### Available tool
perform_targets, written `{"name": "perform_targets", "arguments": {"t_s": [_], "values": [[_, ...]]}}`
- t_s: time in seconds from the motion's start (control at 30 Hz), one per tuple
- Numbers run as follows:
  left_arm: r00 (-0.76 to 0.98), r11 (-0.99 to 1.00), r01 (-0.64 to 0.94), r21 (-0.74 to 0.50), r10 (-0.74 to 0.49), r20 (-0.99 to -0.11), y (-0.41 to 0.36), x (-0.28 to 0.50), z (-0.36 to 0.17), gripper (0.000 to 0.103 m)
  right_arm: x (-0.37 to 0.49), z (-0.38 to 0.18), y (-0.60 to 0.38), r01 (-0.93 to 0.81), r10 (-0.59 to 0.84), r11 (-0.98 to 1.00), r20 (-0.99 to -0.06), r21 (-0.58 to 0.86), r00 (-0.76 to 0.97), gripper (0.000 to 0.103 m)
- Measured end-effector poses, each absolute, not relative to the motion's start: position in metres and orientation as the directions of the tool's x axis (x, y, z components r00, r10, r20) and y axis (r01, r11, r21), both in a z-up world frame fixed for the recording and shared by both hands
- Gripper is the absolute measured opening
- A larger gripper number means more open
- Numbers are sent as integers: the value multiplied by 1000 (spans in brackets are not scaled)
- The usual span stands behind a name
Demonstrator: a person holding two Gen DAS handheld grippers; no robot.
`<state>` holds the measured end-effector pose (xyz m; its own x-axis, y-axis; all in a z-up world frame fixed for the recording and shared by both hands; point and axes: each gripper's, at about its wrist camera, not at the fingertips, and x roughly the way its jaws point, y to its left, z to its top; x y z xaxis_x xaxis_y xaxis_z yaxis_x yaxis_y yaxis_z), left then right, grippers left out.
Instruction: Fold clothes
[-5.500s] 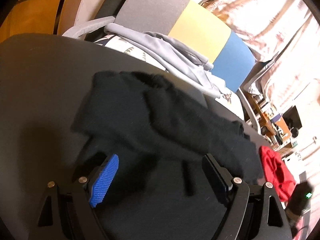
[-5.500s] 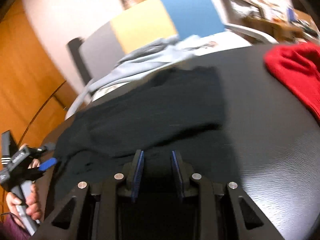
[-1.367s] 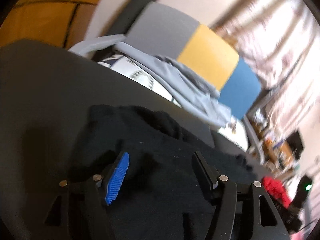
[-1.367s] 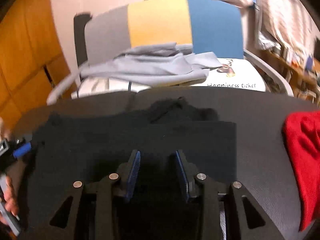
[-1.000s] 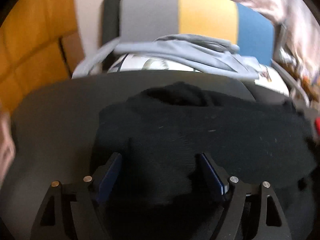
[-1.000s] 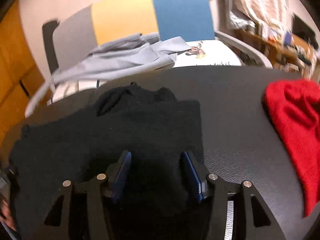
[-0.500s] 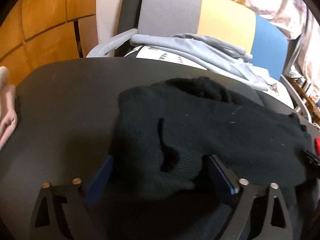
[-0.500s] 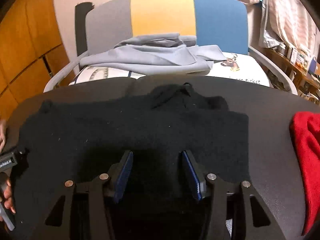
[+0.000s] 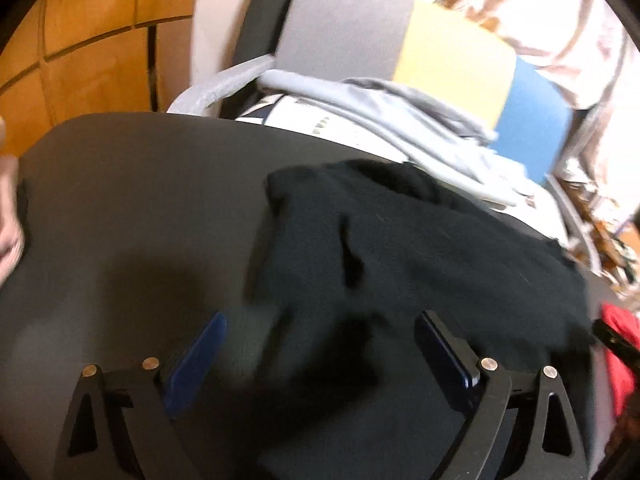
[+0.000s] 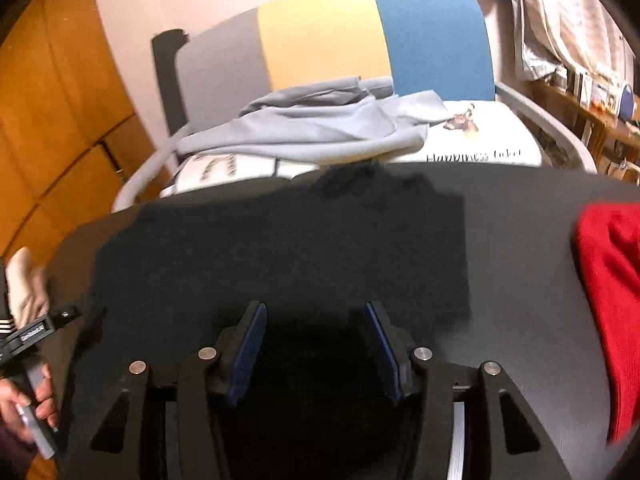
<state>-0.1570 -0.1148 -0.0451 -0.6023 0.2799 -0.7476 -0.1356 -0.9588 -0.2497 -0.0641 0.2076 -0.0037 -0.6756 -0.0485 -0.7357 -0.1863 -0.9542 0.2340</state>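
- Black garment (image 10: 280, 256) lies flat on the dark table (image 10: 520, 216), roughly a wide rectangle with straight left, right and near edges; bunched collar-like lump at its far edge, toward the chair.
- Left of the garment: bare table, then a pale cloth (image 10: 24, 280) at the table's left rim, mostly cut off.
- Left gripper (image 9: 316, 356): jaws wide apart, nothing between the pads, hovering over the garment's left near corner. View is motion-blurred; a small wrinkle (image 9: 352, 256) shows on the garment's top layer.
- Right gripper (image 10: 314, 344): jaws parted, nothing pinched, low over the garment's near edge around mid-width. Can't tell if the pads touch the fabric.
- Progress, my read: the garment looks layered and squared, so at least part-folded. Could equally be a laid-out piece awaiting more folds or one that's nearly done; frames don't settle it. Lump at the far edge and the wrinkle are the untidy bits.
- Right of the garment: red garment (image 10: 608, 304), crumpled, well apart from the black one, at the table's right rim. Not folded as far as I can see.
- Surface: matte, dark, finely textured, rounded edge.
- Room, beyond the garment's far edge: chair (image 10: 320, 40) with grey/yellow/blue back, grey clothing (image 10: 320, 128) heaped on its seat over a printed white cushion (image 10: 480, 148). Orange wood panelling (image 10: 52, 100) further left, cluttered shelves (image 10: 600, 92) further right.
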Motion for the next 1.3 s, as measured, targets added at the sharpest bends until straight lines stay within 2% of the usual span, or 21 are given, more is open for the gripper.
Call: {"name": "perform_targets", "arguments": {"t_s": [0.1,0.17,0.23,0.33,0.6,0.7,0.83,0.93,1.0,1.1,1.3], "values": [[-571,-943,-193,-272,333,-750,-121,-110,-50,96,-27,-9,189,-148,-115,-949,-742,279,-660,52],[-548,-930,-236,-280,366,-752,-119,-78,-57,96,-10,-17,174,-125,-122,-958,-760,259,-639,52],[-559,-943,-261,-205,321,-764,-116,-59,-65,96,-1,-28,164,-125,-72,-975,-795,183,-602,52],[-593,-970,-240,-26,168,-788,-112,-44,-74,97,16,-39,166,-158,35,-985,-808,72,-587,51],[-589,-989,-127,-71,133,-797,-158,-20,-74,97,44,-38,169,-193,73,-979,-780,62,-621,56],[-588,-984,-141,-112,174,-789,-169,-1,-72,98,57,-27,174,-158,-5,-978,-777,134,-629,54],[-553,-955,-252,-157,275,-787,-178,19,-69,98,112,-3,209,-192,-142,-891,-656,410,-741,54],[-526,-929,-335,-157,322,-787,-184,40,-68,98,146,-9,229,-232,-198,-823,-646,518,-737,51],[-498,-903,-391,-179,371,-784,-188,55,-67,99,162,-20,231,-250,-224,-808,-670,534,-708,46],[-463,-869,-413,-273,459,-758,-195,63,-66,100,175,-39,219,-246,-245,-824,-712,511,-658,38],[-427,-813,-395,-428,575,-699,-197,70,-66,99,176,-42,193,-184,-224,-865,-687,467,-691,36]]}}
